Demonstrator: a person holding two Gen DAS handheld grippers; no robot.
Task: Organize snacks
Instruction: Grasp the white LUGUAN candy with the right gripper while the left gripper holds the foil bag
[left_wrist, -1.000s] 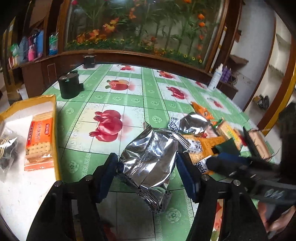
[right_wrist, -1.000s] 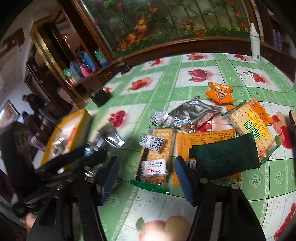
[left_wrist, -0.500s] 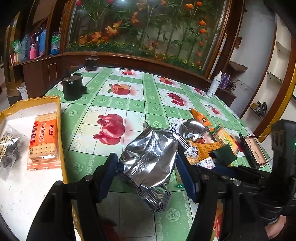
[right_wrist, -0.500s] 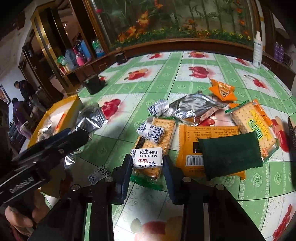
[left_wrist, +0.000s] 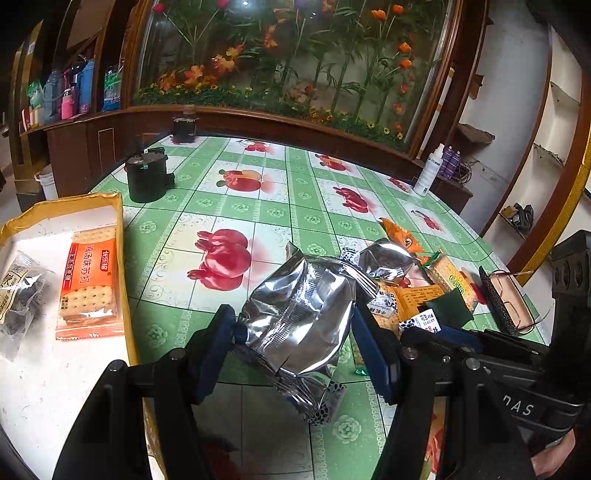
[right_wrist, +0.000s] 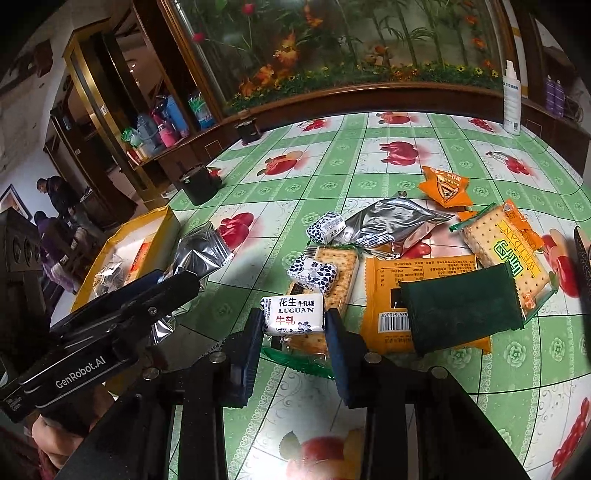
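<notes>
Both claws grip: the left claw clamps a silver foil bag, the yellow tray just to its left, while the right claw, jaws just closed, pinches a white candy farther off.

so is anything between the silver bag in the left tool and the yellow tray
Nothing visible is. The left tool grips the silver bag, and the yellow tray lies just to its left. Only bare tablecloth separates them. The tray already holds an orange cracker pack, with open floor below it.
</notes>
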